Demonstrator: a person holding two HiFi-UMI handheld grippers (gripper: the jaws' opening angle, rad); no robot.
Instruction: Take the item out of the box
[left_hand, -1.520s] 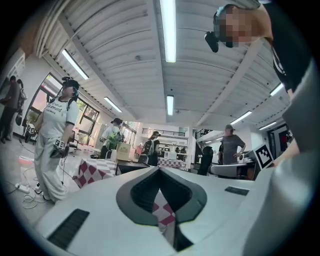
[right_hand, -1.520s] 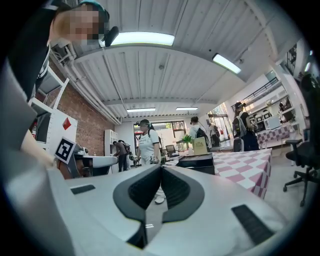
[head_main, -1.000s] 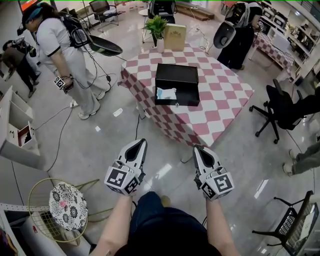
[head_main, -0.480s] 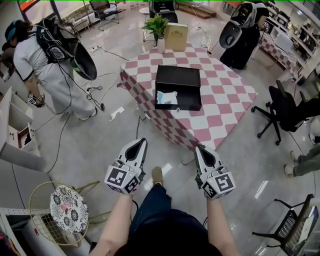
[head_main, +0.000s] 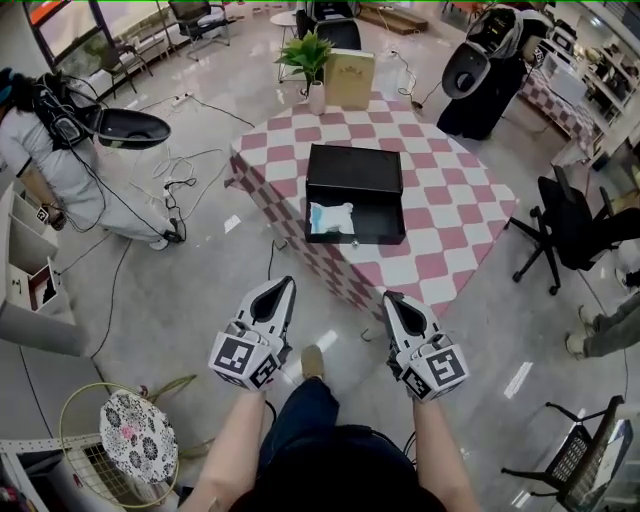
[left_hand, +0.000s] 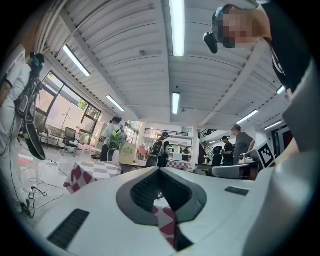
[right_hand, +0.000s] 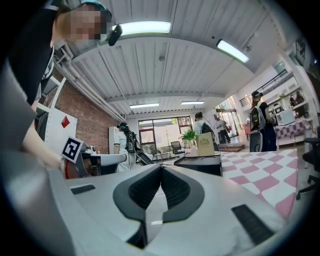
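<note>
The step in hand is the approach, and nothing has been touched yet. The black box (head_main: 354, 180) sits in the middle of the checked bench (head_main: 455, 205), well apart from both grippers, which are held low in front of the person over the floor. The left gripper (head_main: 281, 284) and the right gripper (head_main: 391, 297) both have their jaws clenched tip to tip with nothing between them, as each gripper view confirms. The item (head_main: 331, 217), a pale, crumpled-looking thing I cannot identify, lies at the left end of the box's open front compartment, close to its near wall. To do this well, I would come right up to the bench's near side before reaching, so the arm works from above and not at a stretch. I would part the jaws of 1 gripper, probably the left given where the item lies, before it goes over the rim. Then I would lower it straight down clear of the front wall and close on the item's bulk, not on a loose edge, since it looks soft and could slip. The other gripper can press on the box's closed rear part to stop it sliding on the cloth. The plant (head_main: 308, 55) and the upright card (head_main: 349, 78) at the far edge are out of the way.
</note>
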